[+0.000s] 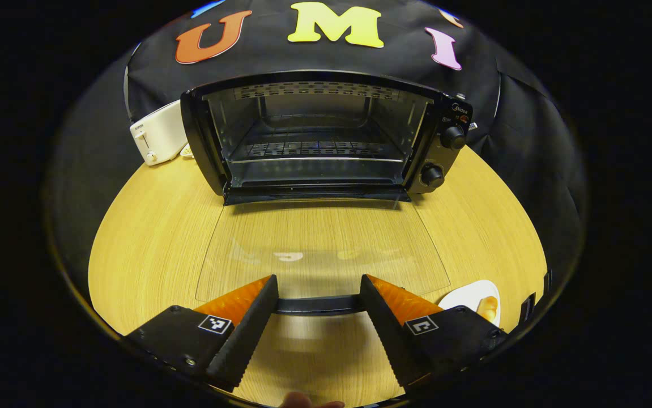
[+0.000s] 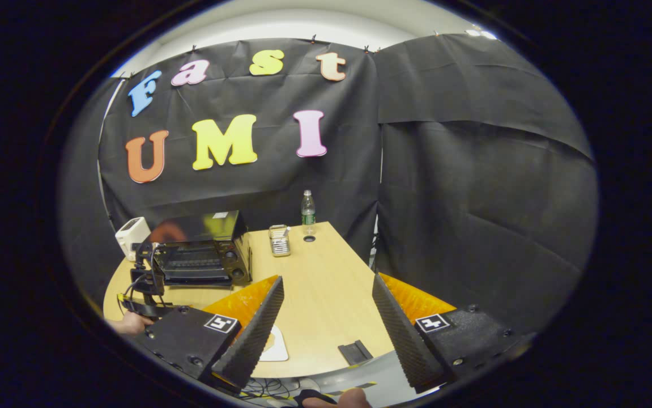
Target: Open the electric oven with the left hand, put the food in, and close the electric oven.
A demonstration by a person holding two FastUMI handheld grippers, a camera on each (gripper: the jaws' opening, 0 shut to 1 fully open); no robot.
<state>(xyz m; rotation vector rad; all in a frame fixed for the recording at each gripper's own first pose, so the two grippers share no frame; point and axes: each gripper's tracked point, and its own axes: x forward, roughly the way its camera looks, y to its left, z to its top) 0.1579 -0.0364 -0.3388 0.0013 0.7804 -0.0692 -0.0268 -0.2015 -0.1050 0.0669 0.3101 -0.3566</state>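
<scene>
Left gripper view looks straight into the electric oven [image 1: 314,136], its glass door [image 1: 320,249] folded flat onto the desk [image 1: 150,238] toward the camera. The left gripper [image 1: 317,297] has its jaws spread wide, one on each side of the door handle [image 1: 317,305], which lies between them untouched; the door looks fully down, so no grip is needed to keep it there. Just right of the jaws sits one white plate [image 1: 467,294] carrying one piece of food [image 1: 489,307], handy for loading. One toaster [image 1: 158,133] stands beside the oven, which has two knobs. In the right gripper view the right gripper [image 2: 326,317] is raised well back from the oven, jaws wide apart and empty, probably waiting for the food. Ahead of them stand one bottle [image 2: 308,212] and one small container [image 2: 279,240].
</scene>
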